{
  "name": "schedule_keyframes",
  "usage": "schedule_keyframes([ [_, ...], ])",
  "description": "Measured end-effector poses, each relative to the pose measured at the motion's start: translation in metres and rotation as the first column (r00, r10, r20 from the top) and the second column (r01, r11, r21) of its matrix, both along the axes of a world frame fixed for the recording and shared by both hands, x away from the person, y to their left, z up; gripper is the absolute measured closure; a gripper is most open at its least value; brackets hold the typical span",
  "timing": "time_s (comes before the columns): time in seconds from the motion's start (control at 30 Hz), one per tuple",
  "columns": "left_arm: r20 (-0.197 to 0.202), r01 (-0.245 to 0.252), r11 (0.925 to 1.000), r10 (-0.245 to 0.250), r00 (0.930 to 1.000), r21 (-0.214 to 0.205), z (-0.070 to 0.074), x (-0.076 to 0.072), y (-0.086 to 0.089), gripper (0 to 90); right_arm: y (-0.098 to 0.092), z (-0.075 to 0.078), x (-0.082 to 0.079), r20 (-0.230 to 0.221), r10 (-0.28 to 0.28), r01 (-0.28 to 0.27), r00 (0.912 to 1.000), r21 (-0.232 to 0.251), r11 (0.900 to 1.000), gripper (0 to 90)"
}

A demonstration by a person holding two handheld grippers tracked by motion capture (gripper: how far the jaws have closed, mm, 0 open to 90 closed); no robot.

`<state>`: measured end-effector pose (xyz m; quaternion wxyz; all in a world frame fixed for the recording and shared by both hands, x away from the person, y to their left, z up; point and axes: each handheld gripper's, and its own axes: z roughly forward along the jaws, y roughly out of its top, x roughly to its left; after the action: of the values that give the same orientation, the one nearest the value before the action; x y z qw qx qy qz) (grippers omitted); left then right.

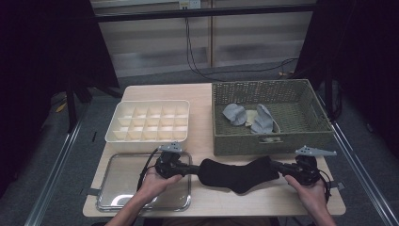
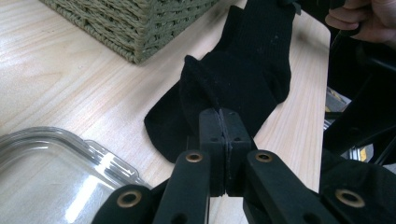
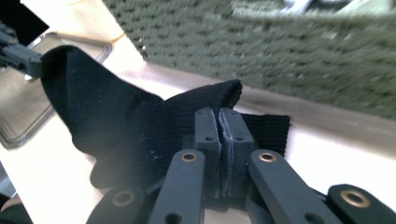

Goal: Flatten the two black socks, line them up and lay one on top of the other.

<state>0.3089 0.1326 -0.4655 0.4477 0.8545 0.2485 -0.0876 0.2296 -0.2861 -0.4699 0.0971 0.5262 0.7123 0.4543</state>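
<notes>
Wooden surface [image 1: 207, 96] carries a black sock [image 1: 236, 174] at 6 o'clock of the basket [image 1: 270, 141], long axis running 9 to 3. Left gripper [image 1: 190, 170] fingers are clamped on its 9 o'clock end, right gripper [image 1: 277, 165] fingers on its 3 o'clock end, both equally near.

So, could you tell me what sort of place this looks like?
Probably a lab or recording bench: a small wooden table between dark curtains, loose cables behind, and a handheld gripper in each hand.
</notes>
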Motion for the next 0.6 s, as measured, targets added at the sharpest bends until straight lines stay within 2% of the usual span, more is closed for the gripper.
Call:
schedule_keyframes([
  [0.1,0.0,0.005,1.0,-0.005,1.0,-0.002,0.0,0.0,-0.002,89.6,-0.005,0.001,0.002,0.001,-0.015,0.015,0.9999,0.018,0.9997,87.0],
  [0.17,-0.013,0.006,0.9999,-0.006,0.9999,-0.014,0.0,0.001,-0.002,89.6,-0.01,0.002,0.003,0.002,-0.027,0.027,0.9996,0.019,0.9995,87.0],
  [0.27,-0.01,0.011,0.9999,-0.011,0.9999,0.006,-0.003,0.0,-0.005,89.6,-0.011,0.001,0.005,0.004,-0.028,0.028,0.9996,0.026,0.9993,87.0],
  [0.47,-0.017,0.006,0.9981,-0.005,0.9999,0.061,-0.015,0.001,-0.009,89.2,-0.009,-0.014,0.011,-0.04,-0.021,0.02,0.999,-0.011,0.9997,86.9],
  [0.57,-0.013,0.007,0.9978,-0.006,0.9999,0.066,-0.015,0.003,-0.008,88.5,-0.009,-0.018,0.012,-0.052,-0.017,0.015,0.9985,-0.032,0.9994,86.8],
  [0.6,-0.017,-0.001,0.9985,0.002,0.9998,0.054,-0.015,0.003,-0.008,87.2,-0.008,-0.02,0.014,-0.057,-0.015,0.013,0.9983,-0.035,0.9993,86.6],
])
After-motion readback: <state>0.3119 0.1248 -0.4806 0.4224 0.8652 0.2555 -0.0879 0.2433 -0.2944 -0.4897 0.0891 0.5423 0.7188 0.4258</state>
